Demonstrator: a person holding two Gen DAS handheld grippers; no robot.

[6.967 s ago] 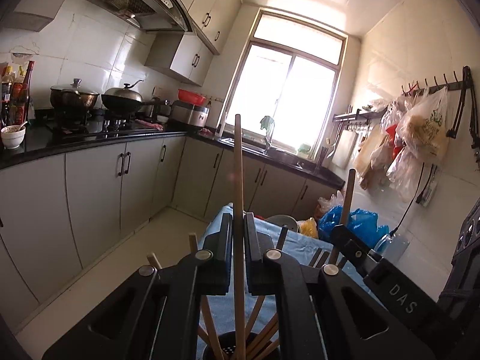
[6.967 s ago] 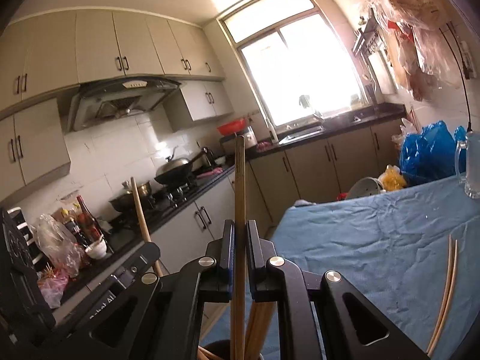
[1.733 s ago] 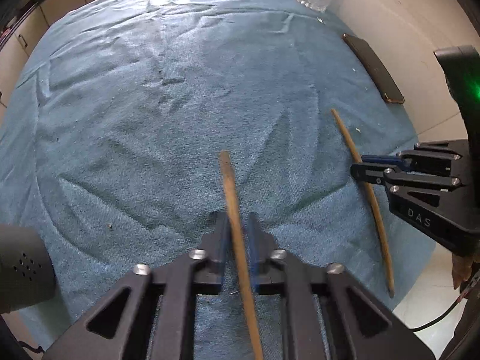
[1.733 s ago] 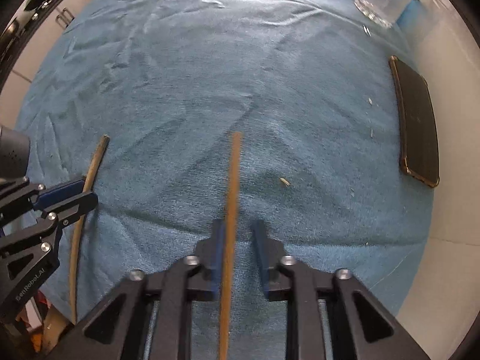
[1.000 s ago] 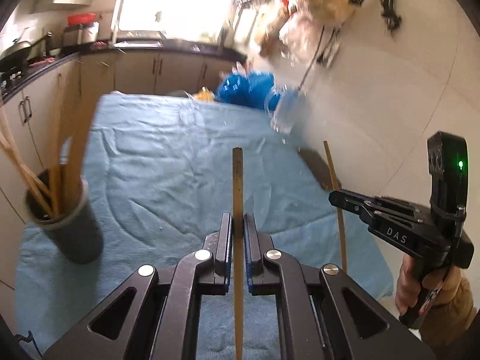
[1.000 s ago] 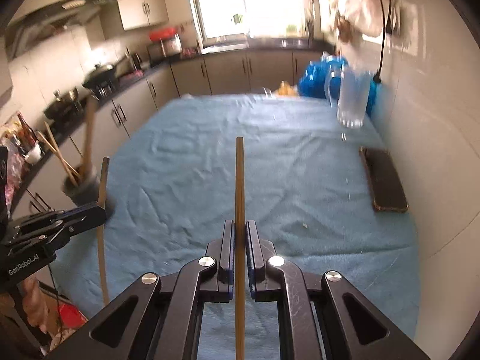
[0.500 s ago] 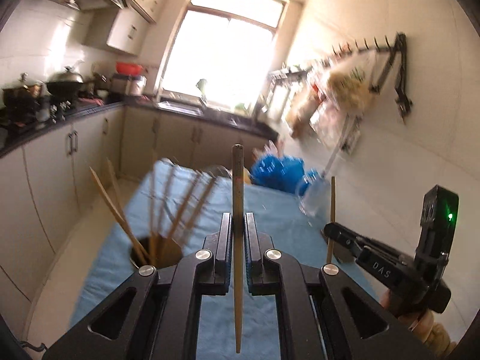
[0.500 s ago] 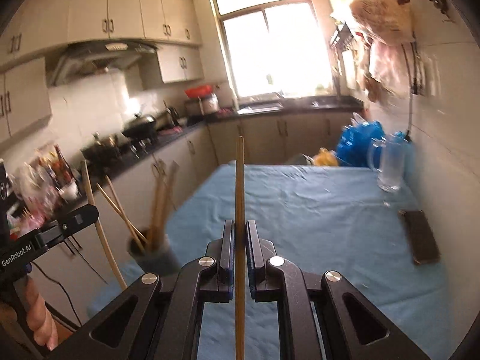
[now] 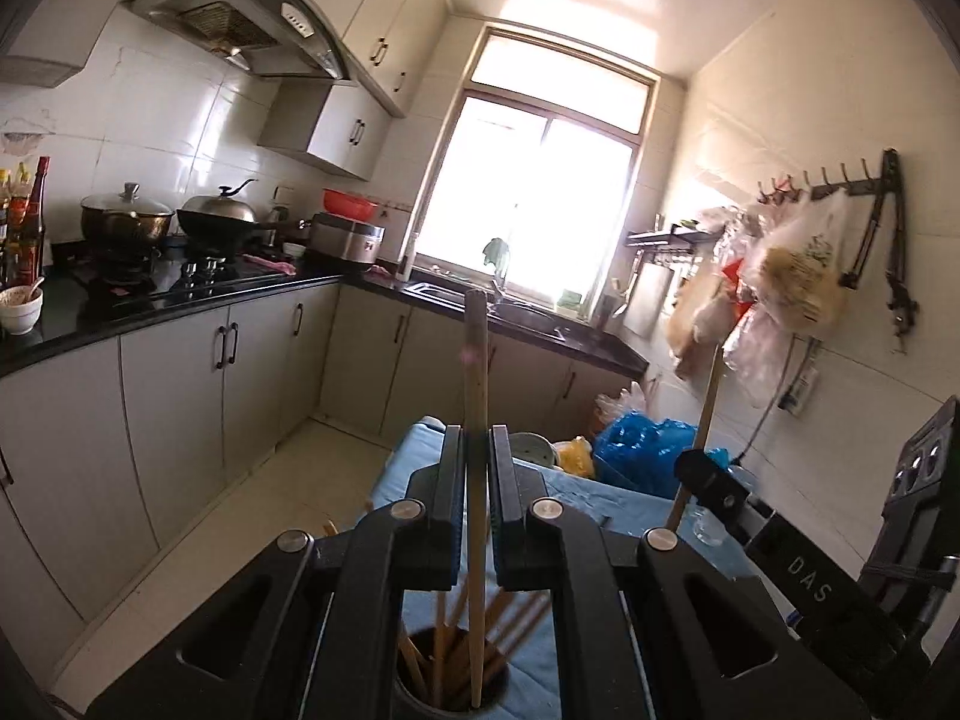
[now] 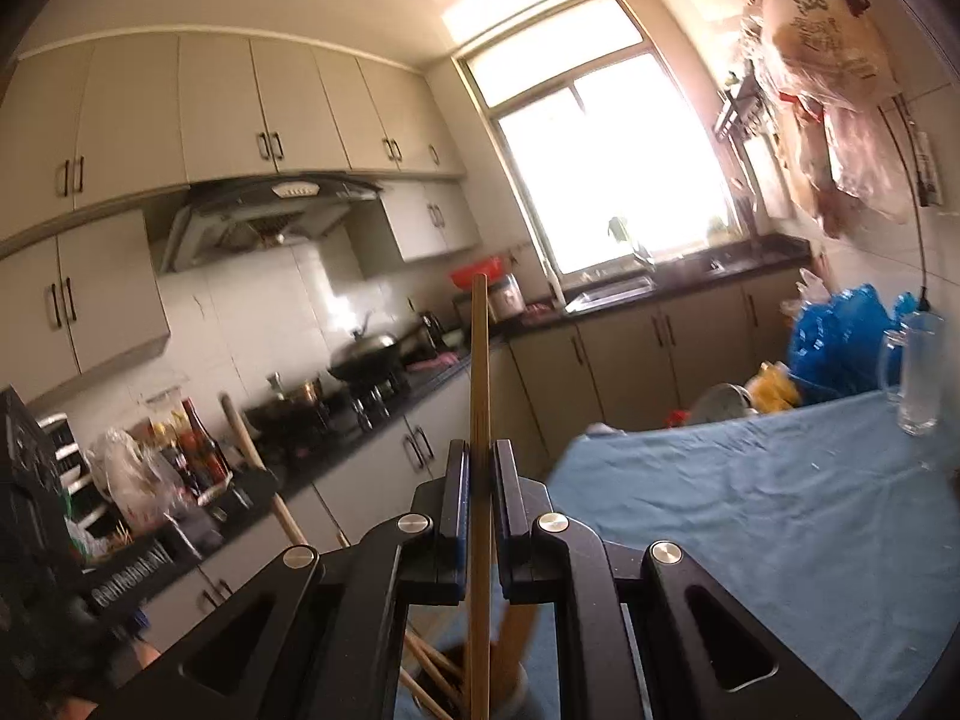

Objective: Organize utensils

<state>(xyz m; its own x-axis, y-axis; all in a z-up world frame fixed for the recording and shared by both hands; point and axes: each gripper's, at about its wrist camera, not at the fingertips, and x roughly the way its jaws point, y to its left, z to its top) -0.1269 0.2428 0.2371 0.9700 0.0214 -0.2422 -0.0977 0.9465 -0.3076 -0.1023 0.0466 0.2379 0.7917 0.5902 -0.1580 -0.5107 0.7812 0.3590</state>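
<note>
Left claw: jaws were closed on a wooden chopstick, held upright betw. the pads. The upper end was seen rising above the jaws toward the window; the lower end was seen reaching into the mouth of a dark holder directly below the claw. Several other chopsticks were already stood in that holder, leaning at angles. The holder was set on a blue cloth covering the table.

Right claw: jaws were closed on a second chopstick, also held upright. Its lower end was seen passing down behind the claw body; whether it had entered the holder could not be told, as that area was blurred. Other sticks were visible below, approx. at the holder's position.

In the left wrist view, the right claw was seen at the right with its stick projecting upward.

A clear glass mug was stood on the cloth near the wall, well apart from the holder. Blue bags were seen beyond the table.
</note>
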